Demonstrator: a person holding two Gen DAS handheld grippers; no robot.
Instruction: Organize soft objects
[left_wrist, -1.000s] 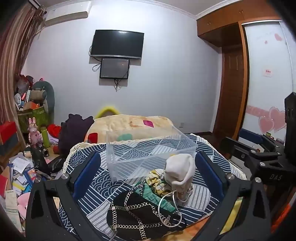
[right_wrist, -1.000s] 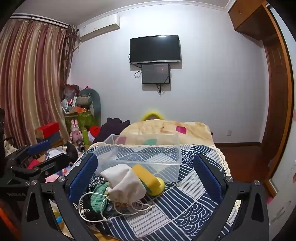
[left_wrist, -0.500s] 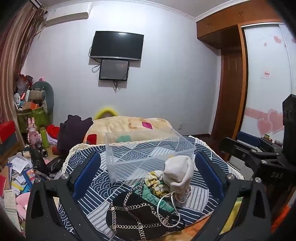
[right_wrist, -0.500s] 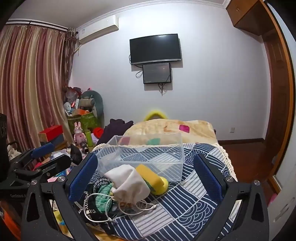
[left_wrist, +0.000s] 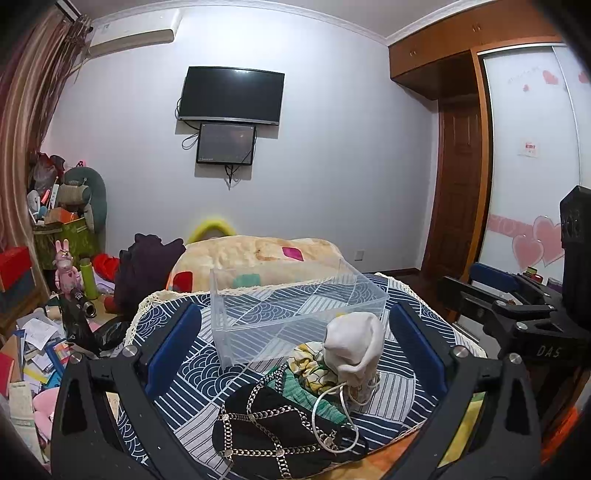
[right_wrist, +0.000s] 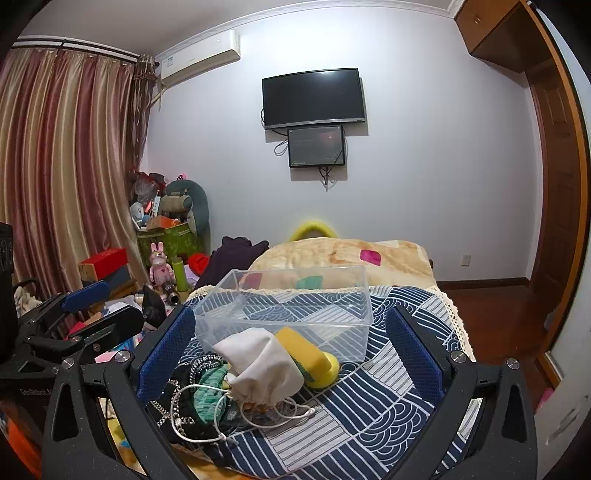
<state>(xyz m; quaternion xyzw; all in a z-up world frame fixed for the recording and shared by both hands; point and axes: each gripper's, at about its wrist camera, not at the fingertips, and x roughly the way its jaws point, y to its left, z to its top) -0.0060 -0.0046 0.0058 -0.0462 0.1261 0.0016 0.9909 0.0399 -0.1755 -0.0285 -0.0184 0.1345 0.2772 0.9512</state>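
The left gripper (left_wrist: 295, 350) has a black frame with triangular cut-outs, silver screws at the finger joints and blue textured pads (left_wrist: 173, 347). The right gripper (right_wrist: 291, 354) is built alike (white "DAS" lettering marks its body, seen from the left wrist camera).

A dark television (left_wrist: 231, 95) hangs above a smaller screen (left_wrist: 226, 143) (cables dangling); striped curtains (right_wrist: 62, 166) beside.

Dim even indoor light, sharp focus, fisheye-bent edges, dark corners
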